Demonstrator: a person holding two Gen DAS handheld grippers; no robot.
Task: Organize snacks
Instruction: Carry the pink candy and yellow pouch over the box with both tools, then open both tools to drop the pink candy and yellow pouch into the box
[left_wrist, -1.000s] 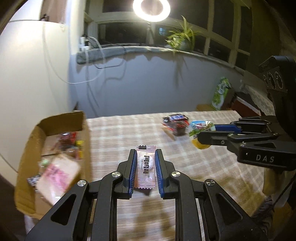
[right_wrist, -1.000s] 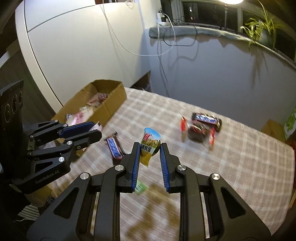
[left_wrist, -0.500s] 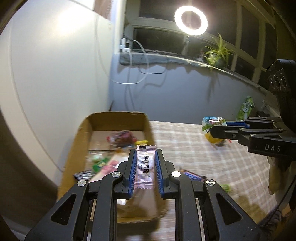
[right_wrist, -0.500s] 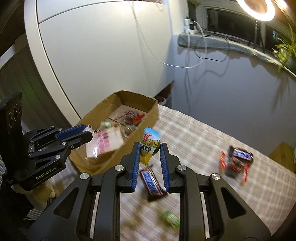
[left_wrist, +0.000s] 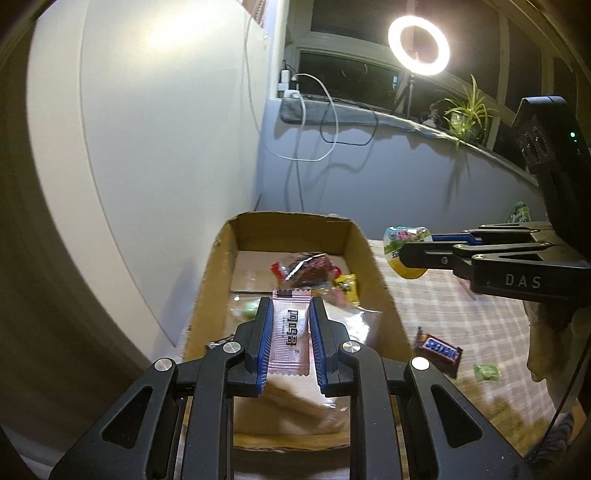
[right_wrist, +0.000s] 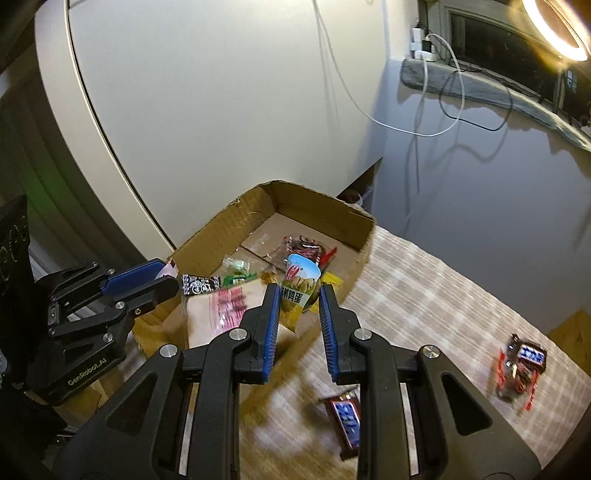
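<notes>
From the left wrist camera, the left gripper (left_wrist: 291, 325) is clamping a slim pink wrapper (left_wrist: 290, 334) between its blue pads, and the packet is lying lengthwise along the fingers with its far end poking out past the tips. The gripper is hanging over the near part of the open cardboard box (left_wrist: 218, 266), which is sitting at the edge of a table under a checked tablecloth (left_wrist: 461, 317). Inside the box several snacks are already lying: a red-and-dark wrapped sweet (left_wrist: 306, 267), a small yellow packet (left_wrist: 347, 290) and a clear bag, blurred, nearer the camera. To the right, the right gripper (left_wrist: 406, 254) is reaching in sideways, pinching a yellow-and-blue pouch (left_wrist: 404, 245) just beside the box's right wall. A Snickers bar (left_wrist: 437, 349) and a small green sweet (left_wrist: 487, 372) are waiting on the cloth.

From the right wrist camera, the right gripper (right_wrist: 297, 306) is gripping the same pouch (right_wrist: 301, 282) by its lower part, and the pouch is standing up above the box's near wall (right_wrist: 364, 240). The left gripper (right_wrist: 162, 277) is showing at the left, its tips over the box's side. More bars are lying on the cloth, one near the fingers (right_wrist: 345, 417) and another far right (right_wrist: 521, 363).

The step in hand appears to be carrying two snacks to the box at once. The next move probably calls for each hand to settle over a free patch of the box floor, lower a little and then spread its fingers so that the packet drops inside rather than on the rim.
</notes>
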